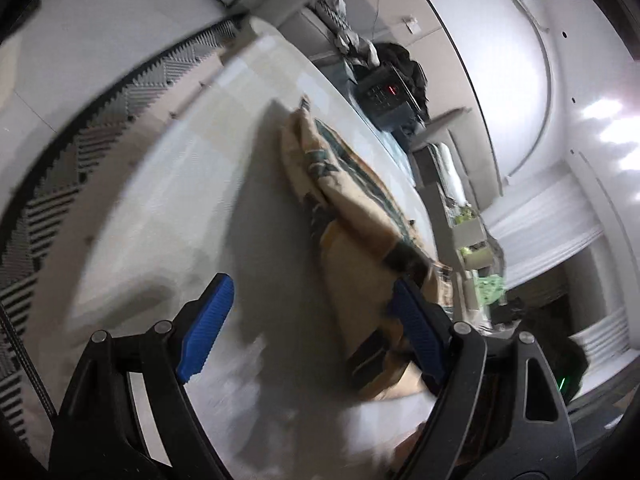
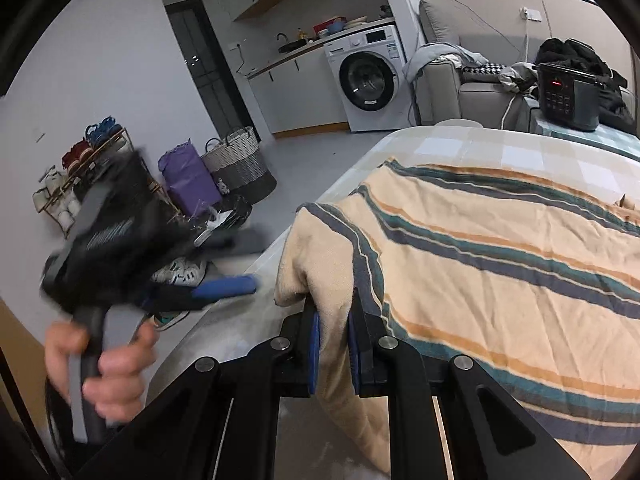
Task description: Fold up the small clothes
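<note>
Right wrist view, right gripper [image 2: 334,334] fingers pinching striped garment [image 2: 500,248] edge, left gripper [image 1: 308,320] fingers spread

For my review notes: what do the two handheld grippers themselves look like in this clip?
Both match: the right gripper and the left gripper have black angular frames with cut-out slots and round silver pivot pins, and ribbed blue pads on the fingers. The right wrist view shows the left one's bulky black body on a grey handle. No sleeve shows.

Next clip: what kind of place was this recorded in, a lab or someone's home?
Most likely a small lived-in apartment, not a lab. The right wrist view shows a washing machine under a kitchen counter with a sink, a sofa piled with clothes, and a shoe rack by the wall.
</note>
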Tool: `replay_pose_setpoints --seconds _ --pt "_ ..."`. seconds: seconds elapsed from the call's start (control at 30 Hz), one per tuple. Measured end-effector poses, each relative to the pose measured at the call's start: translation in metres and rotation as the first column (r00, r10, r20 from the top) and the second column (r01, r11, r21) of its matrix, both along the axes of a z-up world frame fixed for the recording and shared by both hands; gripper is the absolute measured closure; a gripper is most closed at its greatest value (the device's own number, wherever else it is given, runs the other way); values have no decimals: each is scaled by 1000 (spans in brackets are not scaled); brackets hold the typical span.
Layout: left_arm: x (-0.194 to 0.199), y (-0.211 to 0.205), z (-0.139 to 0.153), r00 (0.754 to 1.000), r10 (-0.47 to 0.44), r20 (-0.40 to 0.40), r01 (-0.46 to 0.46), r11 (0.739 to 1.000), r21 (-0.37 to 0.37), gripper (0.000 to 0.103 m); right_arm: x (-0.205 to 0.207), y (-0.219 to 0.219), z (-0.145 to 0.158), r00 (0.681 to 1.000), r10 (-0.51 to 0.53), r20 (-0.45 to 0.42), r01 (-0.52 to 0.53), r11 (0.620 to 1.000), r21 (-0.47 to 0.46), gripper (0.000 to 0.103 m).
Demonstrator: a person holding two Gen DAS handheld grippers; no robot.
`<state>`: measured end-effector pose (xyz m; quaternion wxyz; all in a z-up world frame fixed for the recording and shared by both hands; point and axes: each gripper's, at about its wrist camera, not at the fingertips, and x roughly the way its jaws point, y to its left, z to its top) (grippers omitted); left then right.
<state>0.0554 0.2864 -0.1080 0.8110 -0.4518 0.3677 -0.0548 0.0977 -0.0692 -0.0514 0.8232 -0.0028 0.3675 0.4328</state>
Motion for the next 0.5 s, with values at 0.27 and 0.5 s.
replay_pose_setpoints --seconds 0.27,0.5 --pt "82 17 -23 999 -51 -11 49 989 -141 24 -3 3 -6 1000 25 11 -25 1000 -19 91" --pt "131 37 -30 998 -49 -47 43 992 -119 24 -5 11 -14 999 54 8 -54 998 -36 91"
